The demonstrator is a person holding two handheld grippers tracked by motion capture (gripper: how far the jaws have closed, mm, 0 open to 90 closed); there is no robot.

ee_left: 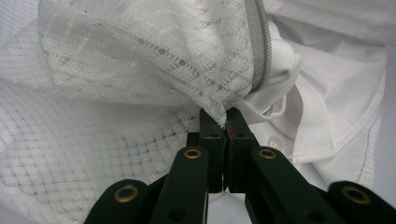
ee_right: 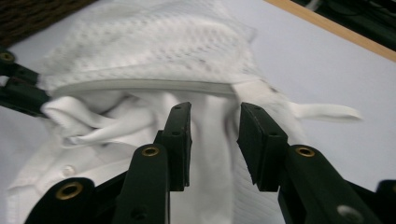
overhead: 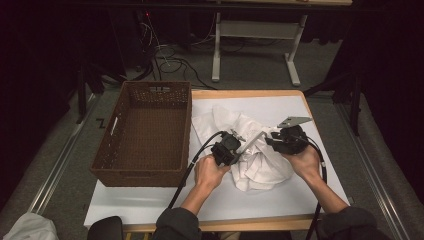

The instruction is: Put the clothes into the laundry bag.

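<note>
A white sheet (overhead: pixel 310 190) covers the wooden table (overhead: pixel 240 93) (grey floor, dark room beyond); the white laundry bag (overhead: pixel 255 150) lies beside a brown basket (overhead: pixel 145 135). The left gripper (ee_left: pixel 224 123) pinches the bag's mesh edge; the right gripper (ee_right: pixel 215 135) hovers above it, jaws apart.

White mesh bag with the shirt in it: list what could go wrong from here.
1. The left tool pinches only a thin edge of the mesh bag beside its zipper; the mesh may slip out or tear when pulled.
2. The right tool is open around the white shirt, so closing may grab shirt rather than bag.
3. The wicker basket stands close to the left; a swing could knock it.
</note>
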